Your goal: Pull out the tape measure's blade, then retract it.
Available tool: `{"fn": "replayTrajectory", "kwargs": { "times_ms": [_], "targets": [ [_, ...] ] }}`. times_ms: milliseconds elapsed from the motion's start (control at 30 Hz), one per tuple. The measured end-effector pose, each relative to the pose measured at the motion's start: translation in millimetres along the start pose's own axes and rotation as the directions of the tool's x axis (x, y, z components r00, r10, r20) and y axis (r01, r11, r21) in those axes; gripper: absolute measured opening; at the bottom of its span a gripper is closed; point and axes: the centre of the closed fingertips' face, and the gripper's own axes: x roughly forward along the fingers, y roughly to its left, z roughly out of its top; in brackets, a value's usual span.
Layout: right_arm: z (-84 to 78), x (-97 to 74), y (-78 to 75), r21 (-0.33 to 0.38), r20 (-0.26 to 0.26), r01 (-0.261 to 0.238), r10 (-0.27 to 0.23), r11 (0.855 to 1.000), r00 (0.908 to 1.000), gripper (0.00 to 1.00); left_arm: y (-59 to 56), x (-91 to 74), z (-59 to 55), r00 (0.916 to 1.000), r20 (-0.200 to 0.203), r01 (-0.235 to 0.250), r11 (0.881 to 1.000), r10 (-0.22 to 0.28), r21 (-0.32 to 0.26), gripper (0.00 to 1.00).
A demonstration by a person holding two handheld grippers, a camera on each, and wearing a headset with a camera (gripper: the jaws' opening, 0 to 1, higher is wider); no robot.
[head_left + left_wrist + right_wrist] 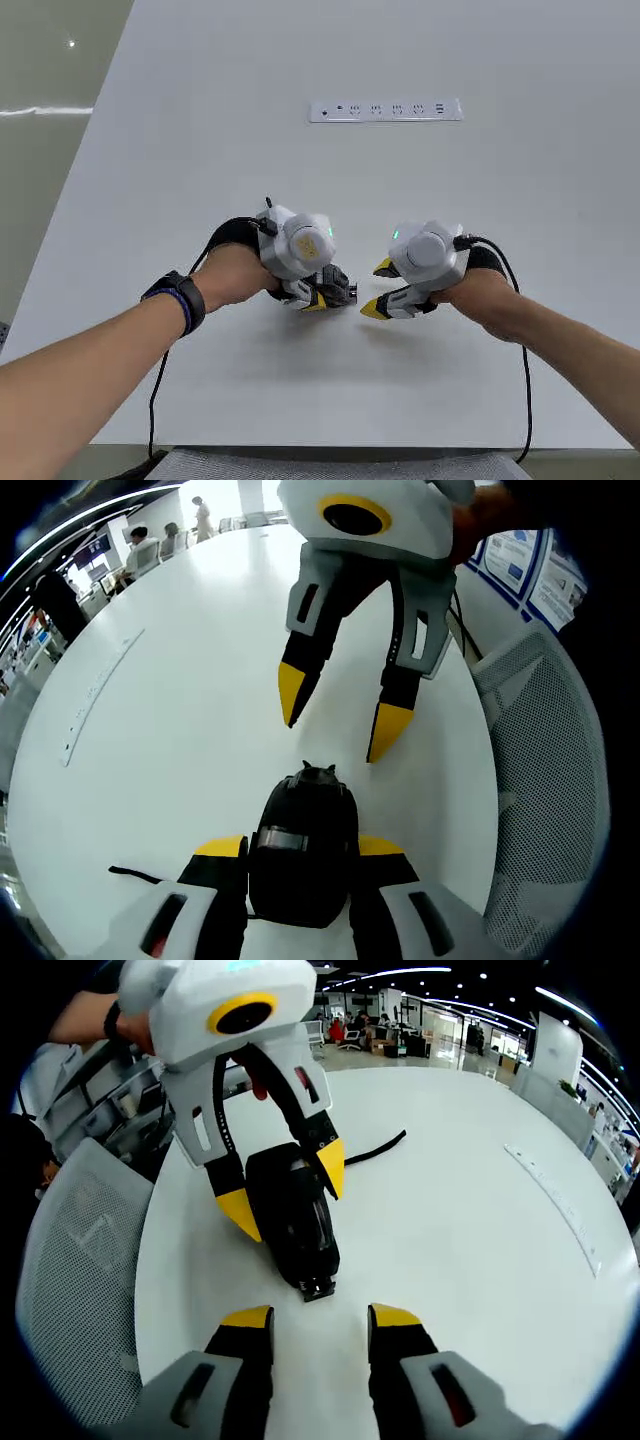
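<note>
Judging by how things lie, the pull-out step is only about to begin: the blade is fully wound inside and nothing has hold of its tip. The left tongs (322, 297), at lower centre of the head view, are pinching the tape measure (338, 285) by its two flat sides, low over the white table (300, 60). The right tongs (379, 288) face it from just beside, spread wide and holding nothing.

The next move calls for the right tongs to close in on the small end hook (318, 1288), which points toward them at the centre of the right gripper view. They should nip it squarely and draw straight away while the left tongs hold firm.

The tape measure is compact, black and rounded, with a dark glossy panel on its upper face. Whether it touches the table cannot be told.
</note>
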Motion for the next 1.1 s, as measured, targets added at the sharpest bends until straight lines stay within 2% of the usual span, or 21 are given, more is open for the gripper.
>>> {"fn": "replayTrajectory", "kwargs": {
  "times_ms": [67, 100, 400, 567, 667, 833, 1100],
  "targets": [
    [3.3, 4.4, -1.1, -0.032, -0.01, -0.01, 0.01, 0.999, 0.9999, 0.34, 0.3, 1.0, -0.9, 0.9999, -0.012, 0.003, 1.0, -0.003, 0.026, 0.36],
    [3.9, 7.7, -0.7, -0.063, -0.025, -0.015, 0.013, 0.998, 0.9996, 0.33, 0.3, 0.3, -2.1, 0.9998, -0.019, 0.007, 0.998, -0.006, 0.061, 0.35],
    [4.5, 13.1, 0.0, -0.096, -0.036, -0.03, 0.027, 0.995, 0.999, 0.26, 2.1, 1.2, -1.7, 0.9995, -0.027, 0.019, 0.998, -0.017, 0.056, 0.35],
    [8.7, 28.8, 2.4, -0.153, -0.068, -0.071, 0.061, 0.986, 0.9958, 0.19, 1.2, 1.1, -1.9, 0.9996, -0.024, 0.016, 0.998, -0.015, 0.052, 0.35],
    [7.4, 31.6, 1.6, -0.177, -0.086, -0.073, 0.058, 0.982, 0.9946, 0.16, 0.3, 1.3, -1.8, 0.9997, -0.024, 0.011, 0.998, -0.009, 0.067, 0.35],
    [5.1, 35.6, 3.5, -0.204, -0.114, -0.09, 0.068, 0.975, 0.9912, 0.16, 0.2, 1.8, -1.5, 0.9998, -0.018, 0.011, 0.998, -0.01, 0.065, 0.35],
    [5.1, 34.9, 3.1, -0.224, -0.118, -0.105, 0.081, 0.969, 0.9898, 0.15, 1.3, 3.1, -2.6, 0.9994, -0.033, 0.004, 0.997, -0.001, 0.077, 0.35]
  ]
}}
